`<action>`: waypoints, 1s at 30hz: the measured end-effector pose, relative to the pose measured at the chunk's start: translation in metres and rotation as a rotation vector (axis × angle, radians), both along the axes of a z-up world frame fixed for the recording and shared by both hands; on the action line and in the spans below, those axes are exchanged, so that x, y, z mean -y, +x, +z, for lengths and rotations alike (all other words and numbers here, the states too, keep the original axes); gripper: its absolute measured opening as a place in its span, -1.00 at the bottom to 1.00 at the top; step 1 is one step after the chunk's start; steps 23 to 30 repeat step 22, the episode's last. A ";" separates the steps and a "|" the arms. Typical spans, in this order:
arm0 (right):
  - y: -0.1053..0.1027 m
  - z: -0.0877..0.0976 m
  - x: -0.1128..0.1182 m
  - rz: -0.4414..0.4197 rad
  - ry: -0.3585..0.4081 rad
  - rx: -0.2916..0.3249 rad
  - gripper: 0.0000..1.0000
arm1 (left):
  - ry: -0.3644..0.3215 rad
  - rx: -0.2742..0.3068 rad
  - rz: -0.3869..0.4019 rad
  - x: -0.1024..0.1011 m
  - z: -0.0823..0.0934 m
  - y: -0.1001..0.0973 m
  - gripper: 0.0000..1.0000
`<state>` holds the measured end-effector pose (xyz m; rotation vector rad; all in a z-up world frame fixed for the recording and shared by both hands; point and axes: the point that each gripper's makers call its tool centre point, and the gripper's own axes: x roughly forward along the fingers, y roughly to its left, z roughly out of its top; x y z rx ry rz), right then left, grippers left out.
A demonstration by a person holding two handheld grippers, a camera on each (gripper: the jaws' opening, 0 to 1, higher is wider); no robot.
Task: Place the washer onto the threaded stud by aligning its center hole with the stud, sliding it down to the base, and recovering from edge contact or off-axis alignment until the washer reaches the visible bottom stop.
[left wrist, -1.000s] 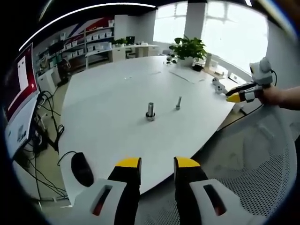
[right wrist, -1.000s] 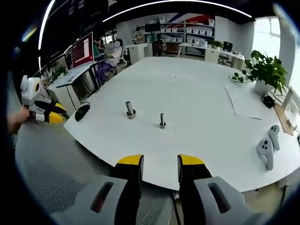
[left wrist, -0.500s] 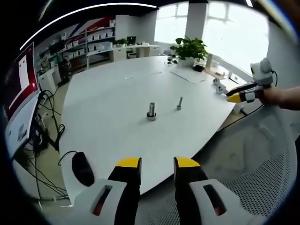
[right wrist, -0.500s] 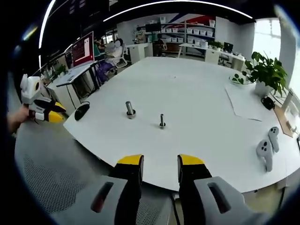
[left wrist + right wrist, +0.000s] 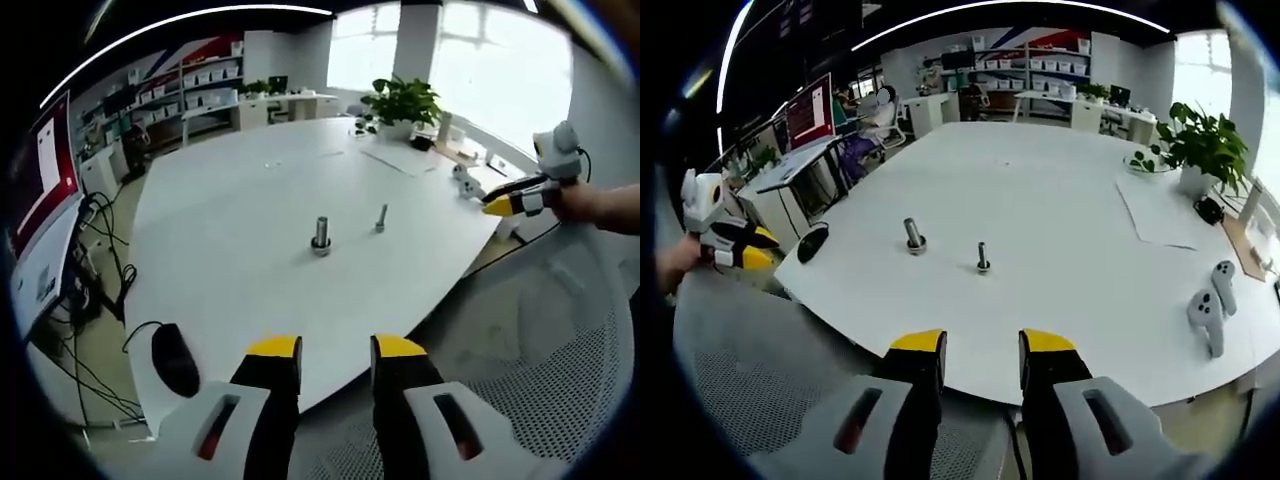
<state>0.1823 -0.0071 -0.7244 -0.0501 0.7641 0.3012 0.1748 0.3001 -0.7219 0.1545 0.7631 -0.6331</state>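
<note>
On the white table (image 5: 240, 200) a thick metal post with a wider ring at its foot (image 5: 321, 236) stands upright, and a thinner upright stud (image 5: 381, 218) is just right of it. The right gripper view shows the same post (image 5: 912, 236) and thin stud (image 5: 983, 258). No separate washer can be made out at this distance. My left gripper (image 5: 336, 350) hangs open and empty off the table's near edge. My right gripper (image 5: 983, 345) is also open and empty, short of its table edge. A hand holds each gripper in the other's view: the right gripper (image 5: 500, 206) and the left gripper (image 5: 748, 250).
A black mouse (image 5: 175, 360) lies at the table's corner. Two white controllers (image 5: 1210, 315) and a paper sheet (image 5: 1160, 215) lie toward the potted plant (image 5: 1200, 145). A mesh chair (image 5: 540, 370) sits under my grippers. A monitor (image 5: 812, 108) stands beyond the table.
The right gripper view has shifted slightly with the hand. The post and the thin stud have not moved, and both grippers stay open.
</note>
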 end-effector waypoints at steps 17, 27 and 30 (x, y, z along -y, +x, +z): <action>0.000 0.000 -0.001 0.005 0.000 -0.004 -0.37 | 0.002 -0.007 0.001 0.000 -0.001 0.001 -0.49; 0.000 -0.002 -0.002 0.011 -0.003 -0.009 -0.37 | 0.001 -0.008 0.002 0.000 -0.001 0.001 -0.49; 0.000 -0.002 -0.002 0.011 -0.003 -0.009 -0.37 | 0.001 -0.008 0.002 0.000 -0.001 0.001 -0.49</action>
